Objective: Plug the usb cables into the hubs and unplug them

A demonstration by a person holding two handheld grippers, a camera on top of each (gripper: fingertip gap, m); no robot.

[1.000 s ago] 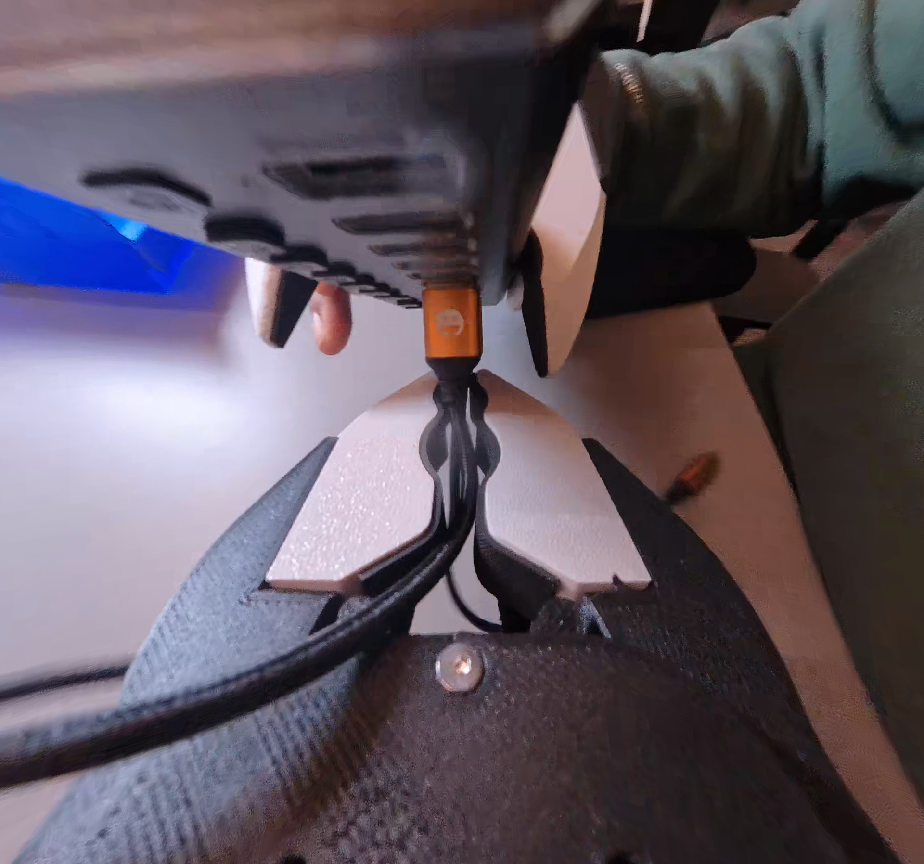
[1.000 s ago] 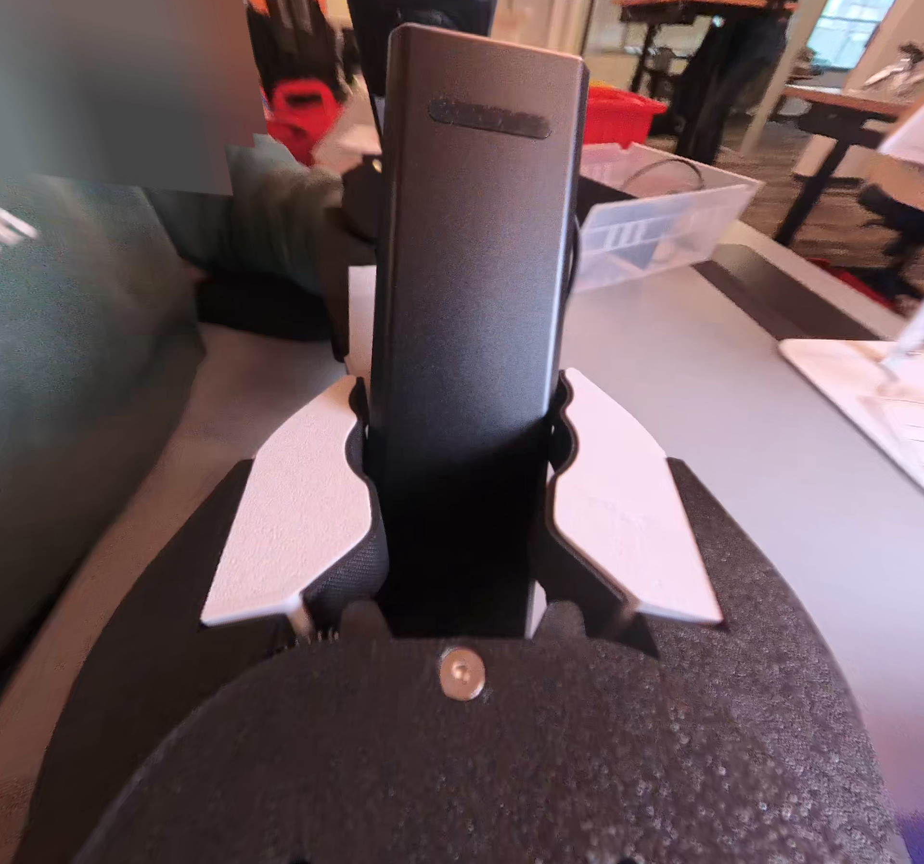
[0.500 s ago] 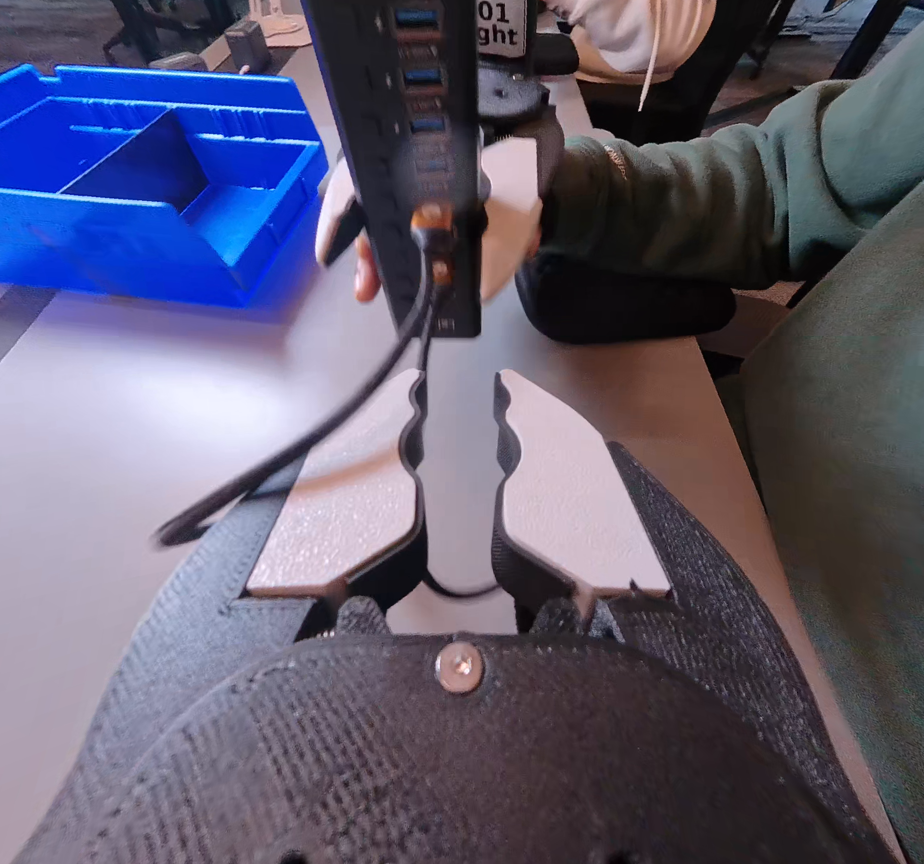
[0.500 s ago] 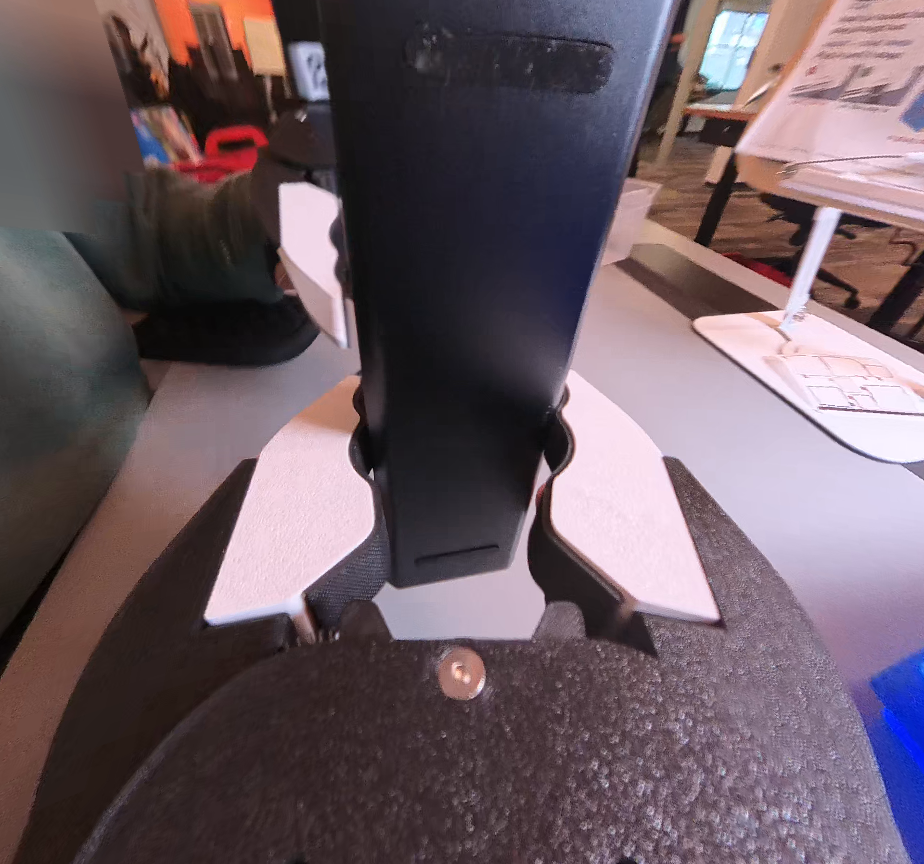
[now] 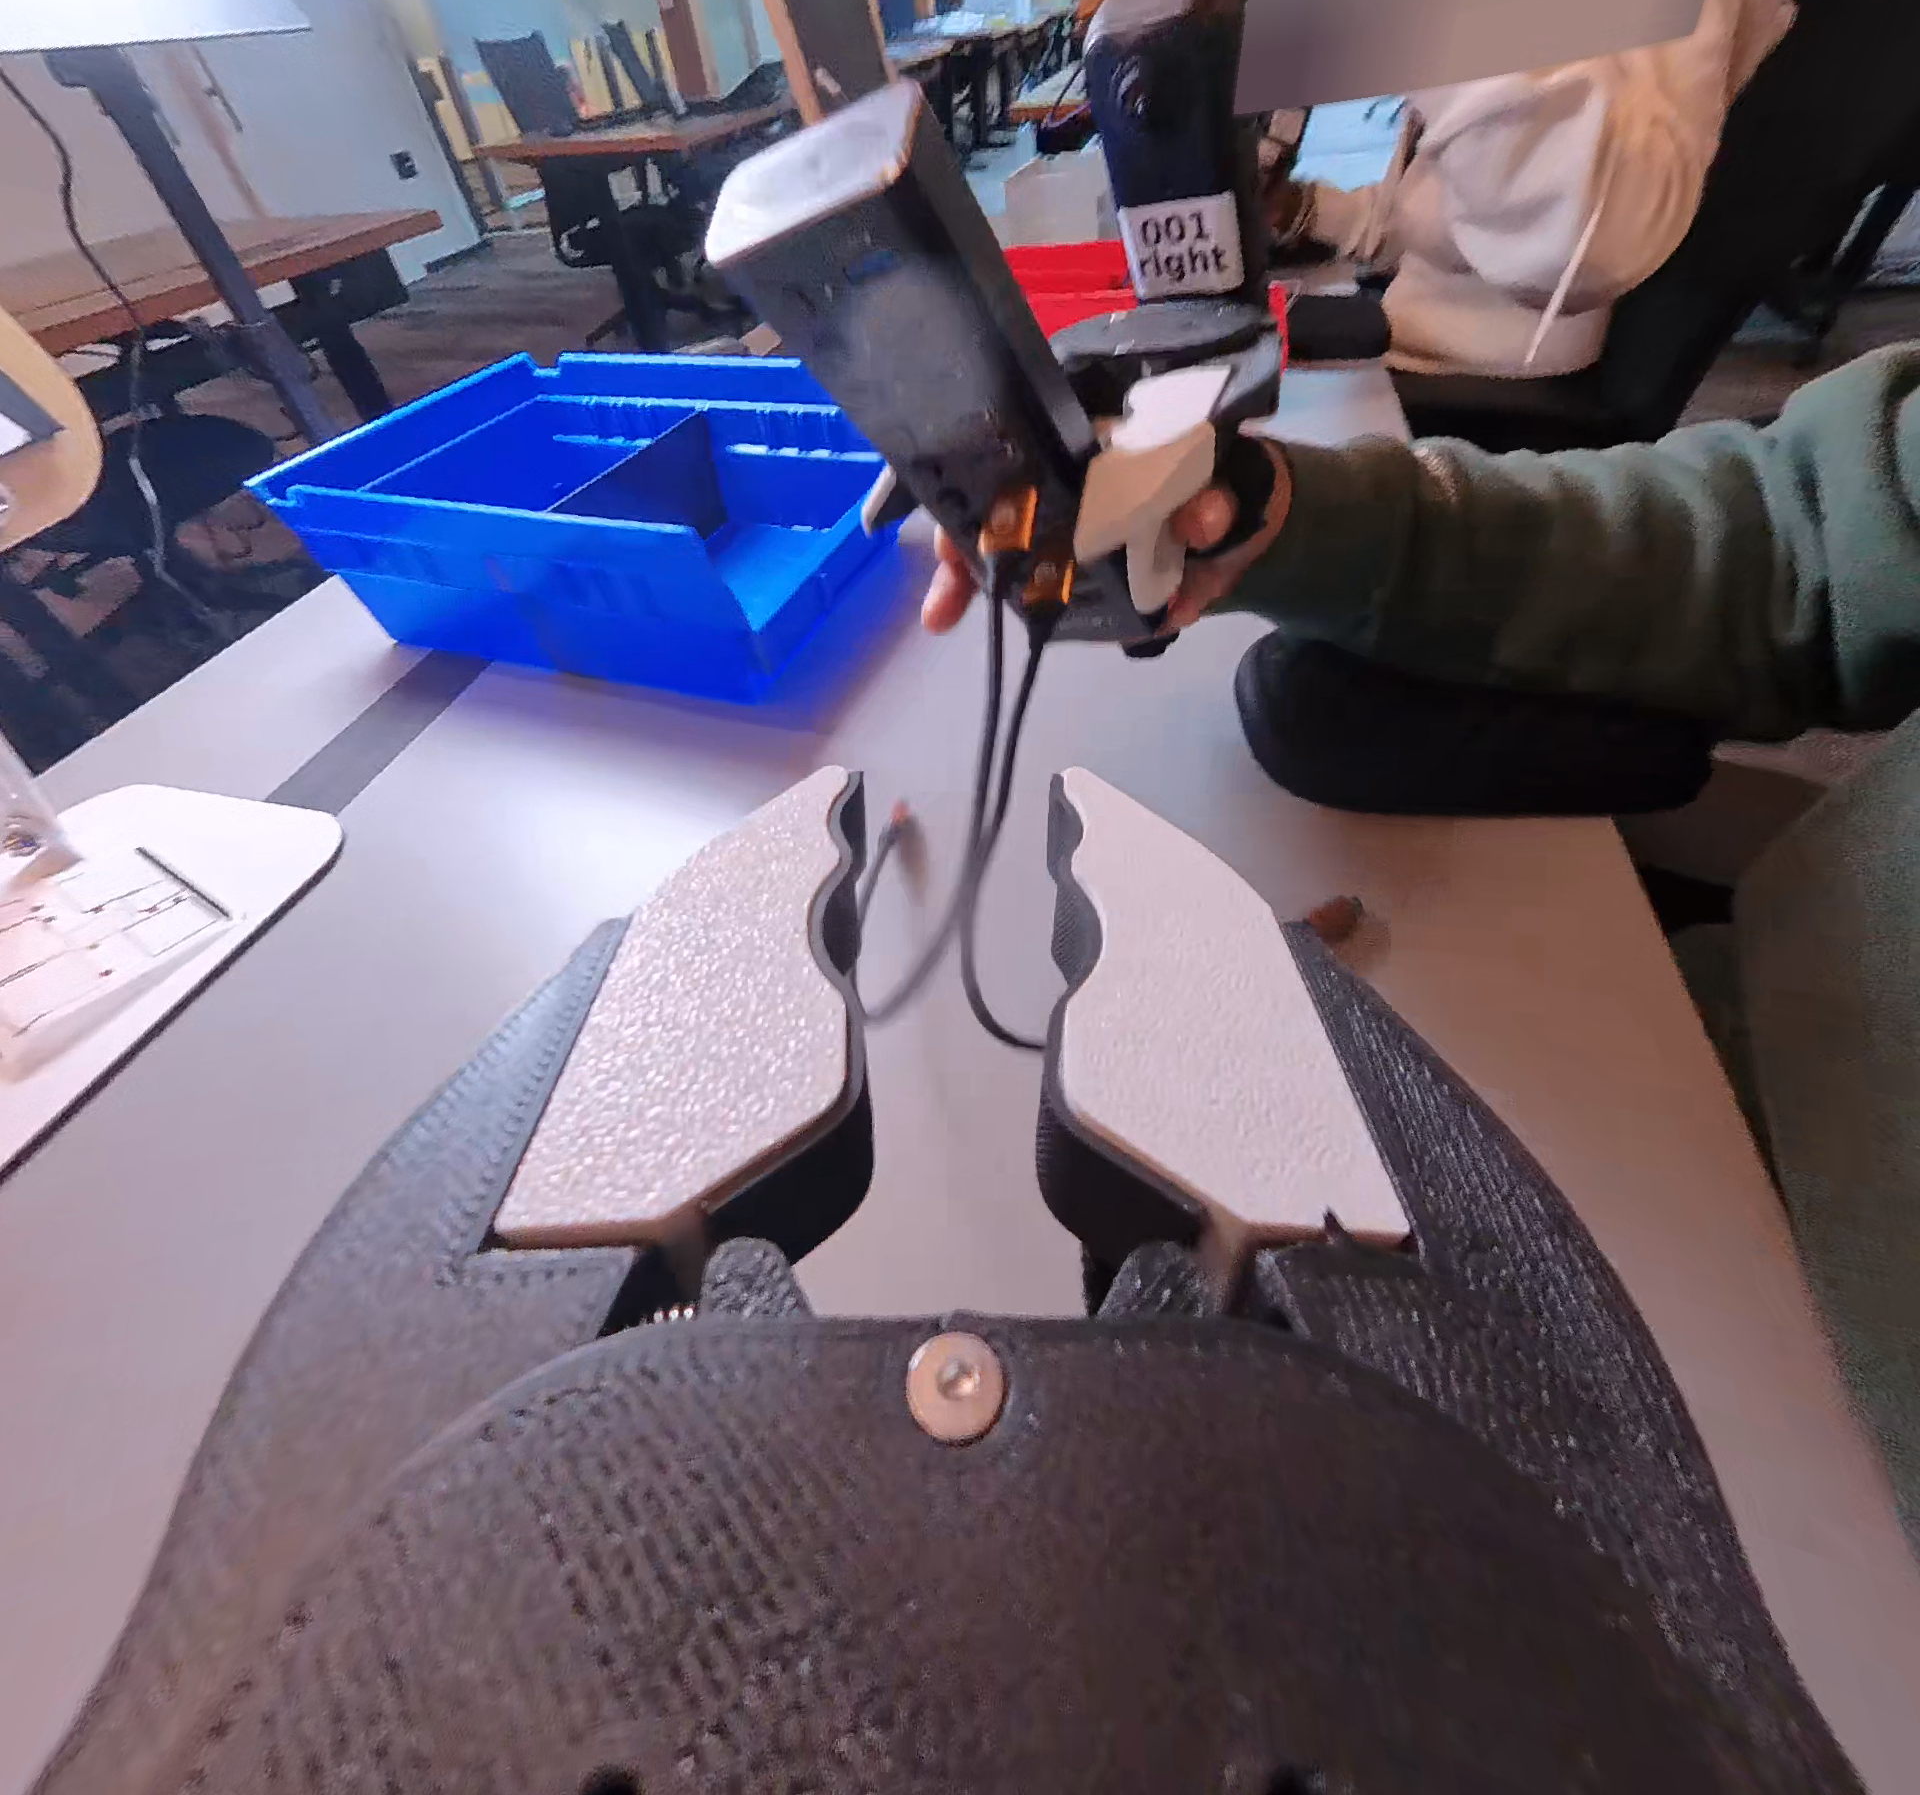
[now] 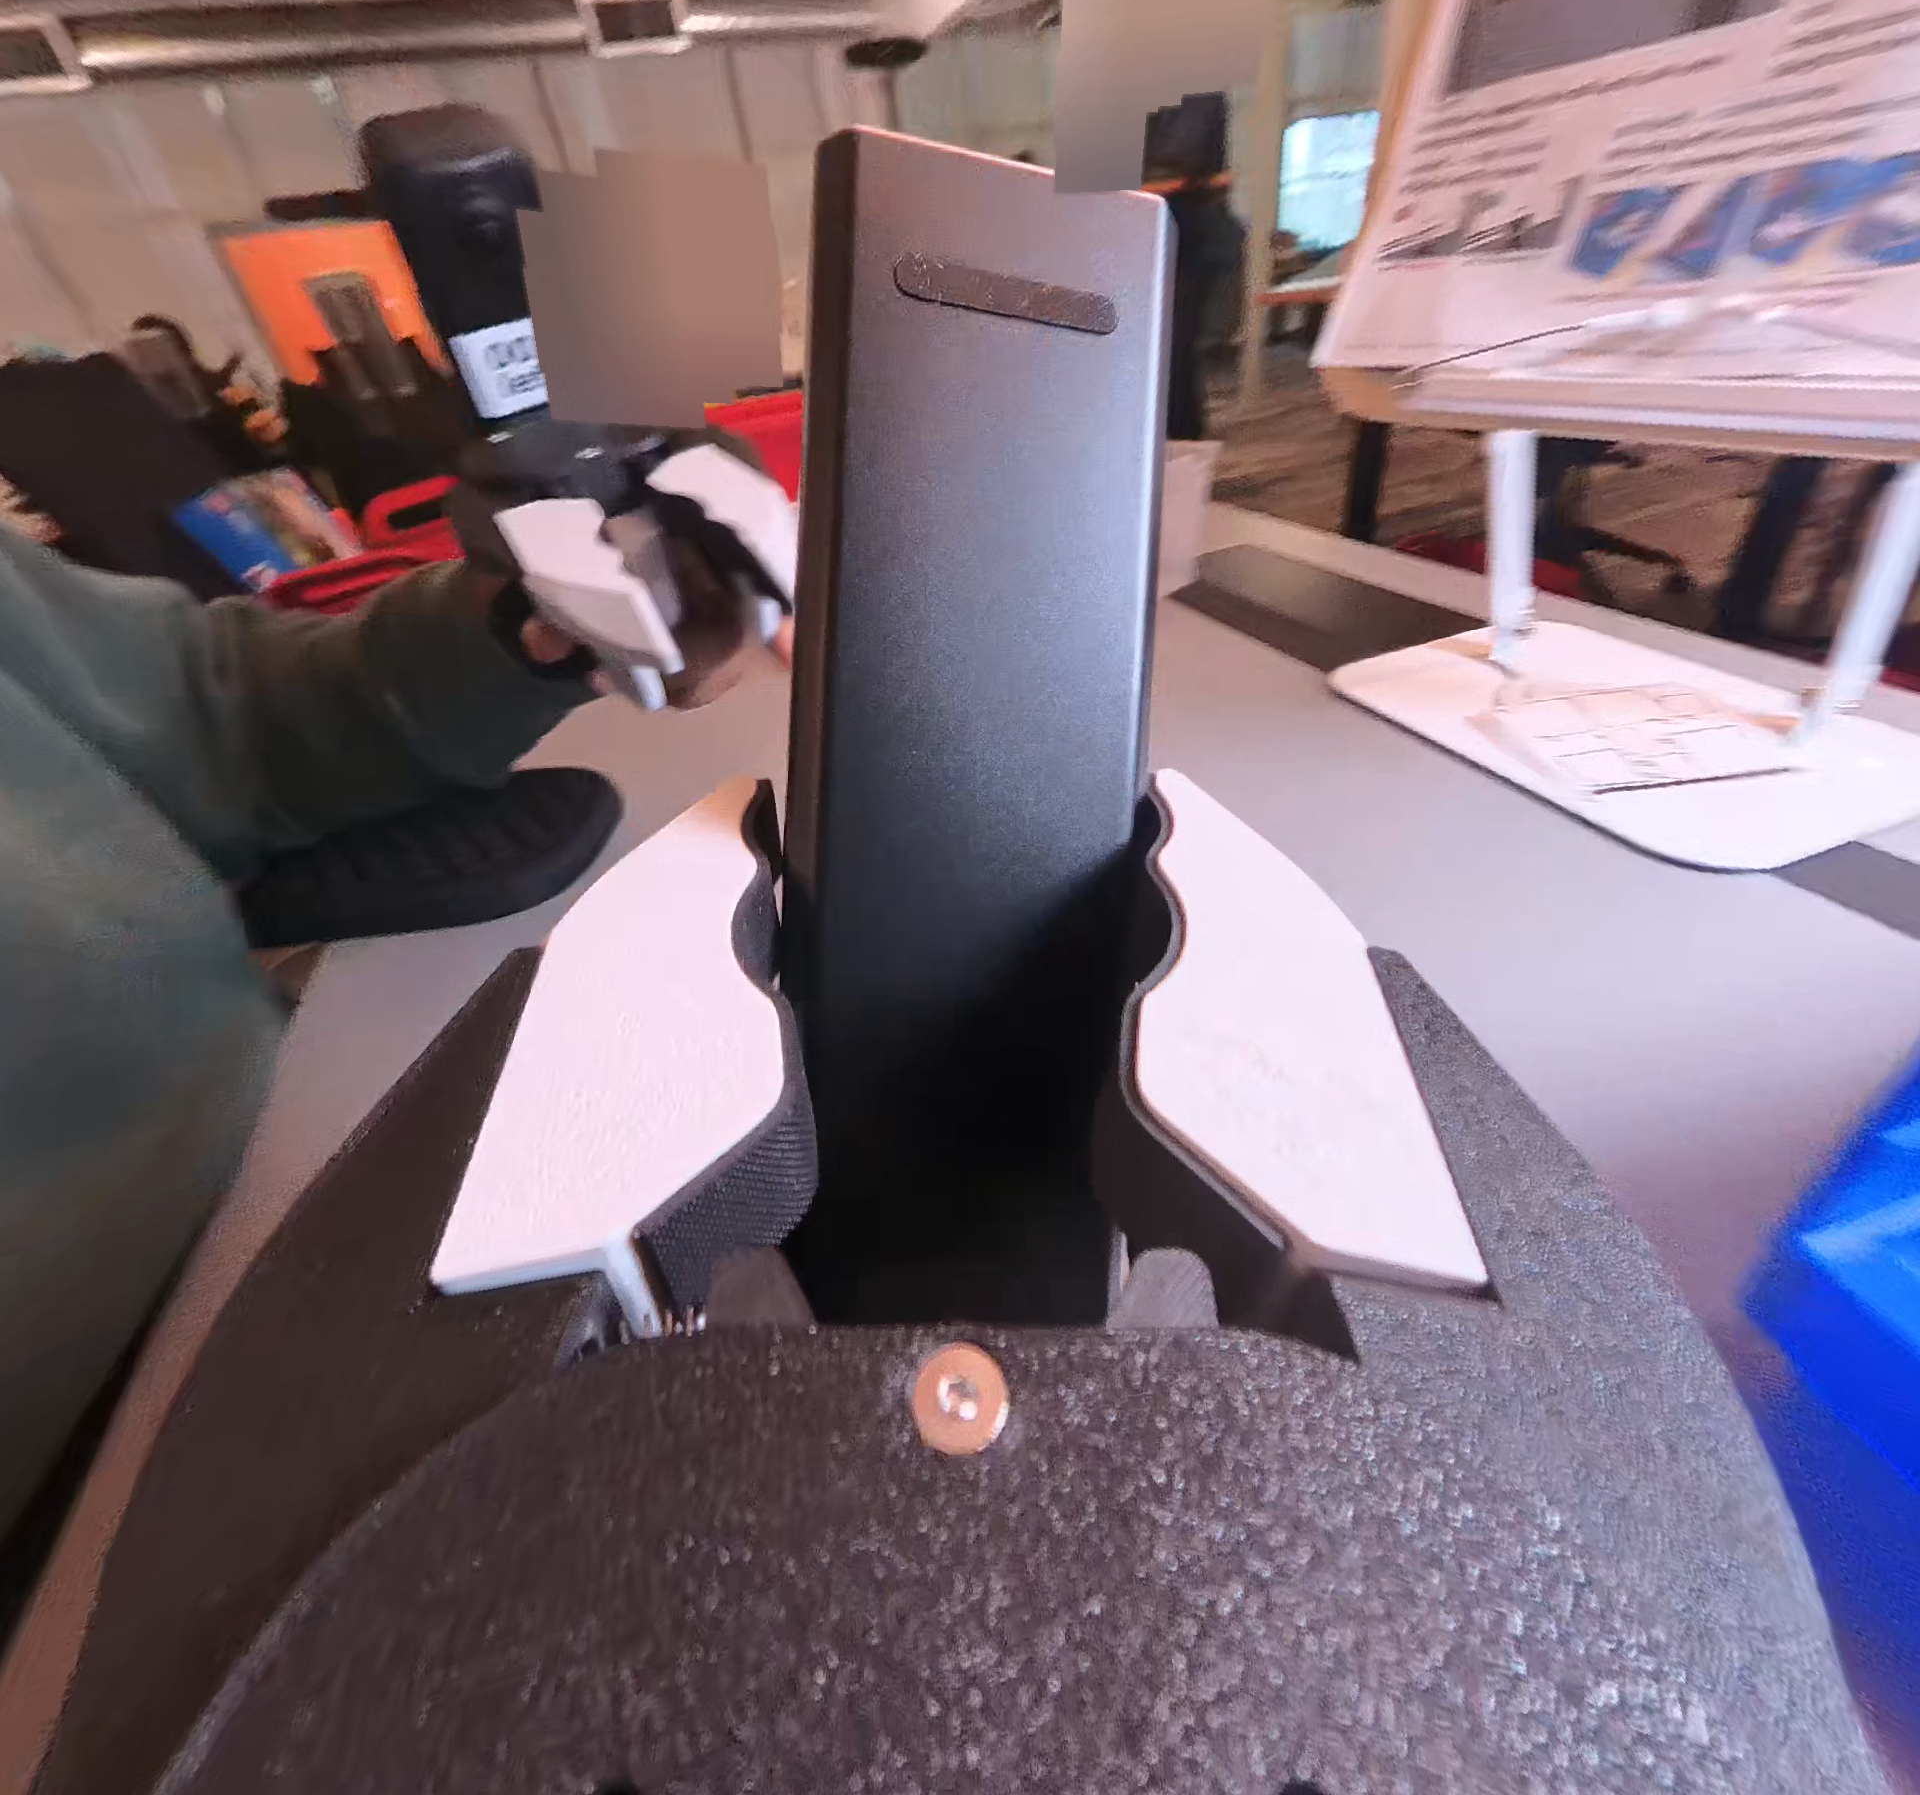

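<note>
My right gripper (image 6: 961, 789) is shut on the lower end of a black USB hub (image 6: 977, 602) and holds it upright above the grey table (image 6: 1455, 914). In the left wrist view the hub (image 5: 914, 363) is tilted, with two orange-ended USB plugs (image 5: 1023, 550) seated near its lower end. Their black cables (image 5: 982, 810) hang down to the table between my fingers. My left gripper (image 5: 956, 800) is open and empty, below the hub and apart from it. It also shows in the right wrist view (image 6: 665, 540), behind the hub.
A blue divided bin (image 5: 582, 498) stands on the table beyond the hub. A loose cable end (image 5: 899, 815) and another orange plug (image 5: 1335, 914) lie on the table. A white sign stand base (image 5: 135, 893) sits left. A person's green sleeve (image 5: 1558, 582) reaches in from the right. The grippers' ends are close to 11 centimeters from one another.
My left gripper let go of the cable after its plug went into the hub, opened and drew back. My right gripper swung the hub up and away, tilted.
</note>
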